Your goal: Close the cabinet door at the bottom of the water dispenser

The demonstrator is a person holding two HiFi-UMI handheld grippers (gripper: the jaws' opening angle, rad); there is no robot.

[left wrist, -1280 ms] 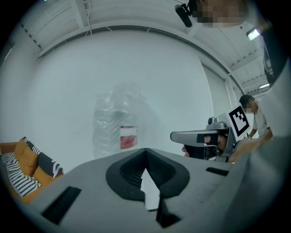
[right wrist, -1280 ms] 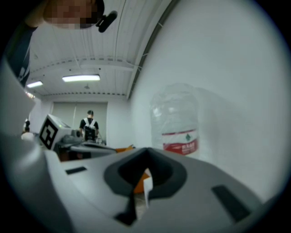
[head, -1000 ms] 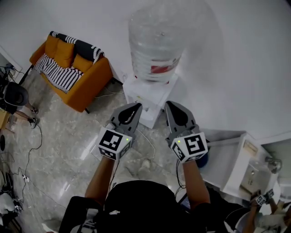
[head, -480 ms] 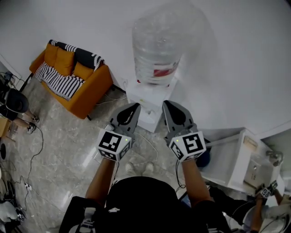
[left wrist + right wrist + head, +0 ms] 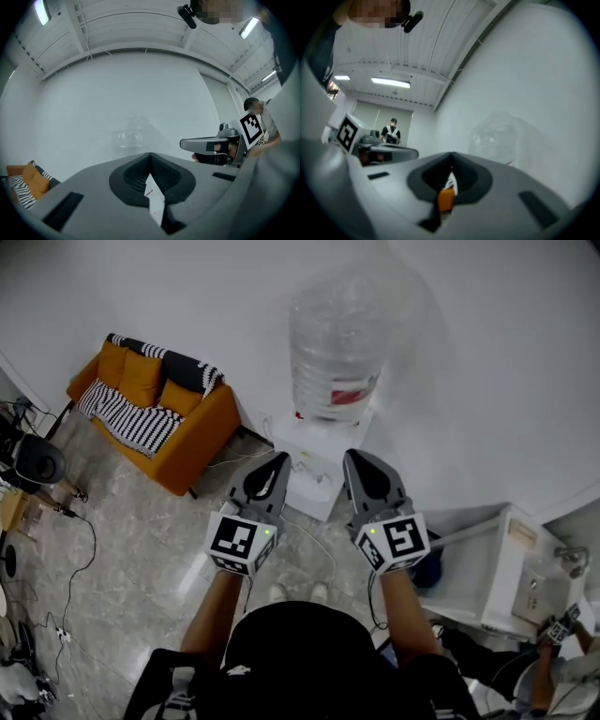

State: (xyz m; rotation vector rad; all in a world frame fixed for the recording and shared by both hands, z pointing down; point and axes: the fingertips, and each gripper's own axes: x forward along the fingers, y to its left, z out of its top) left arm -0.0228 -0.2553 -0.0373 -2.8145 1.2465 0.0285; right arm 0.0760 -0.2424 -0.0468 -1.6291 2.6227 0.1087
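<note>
Two pairs of jaws, both mine, are pressed together with nothing between them: the left gripper (image 5: 279, 461) and the right gripper (image 5: 352, 457) point side by side at the water dispenser (image 5: 314, 457) in the upper middle of the frame. On it stands one big clear bottle (image 5: 339, 338) with a red and white label; I cannot tell how much it holds. The dispenser's bottom cabinet door lies out of sight below its white top and behind my jaws, so I cannot tell how it stands. At the left an orange sofa (image 5: 192, 432) carries a striped blanket (image 5: 127, 413). Cables (image 5: 80, 554) trail over the marble floor (image 5: 141, 521). A white cabinet (image 5: 492, 568) sits at the lower right.
</note>
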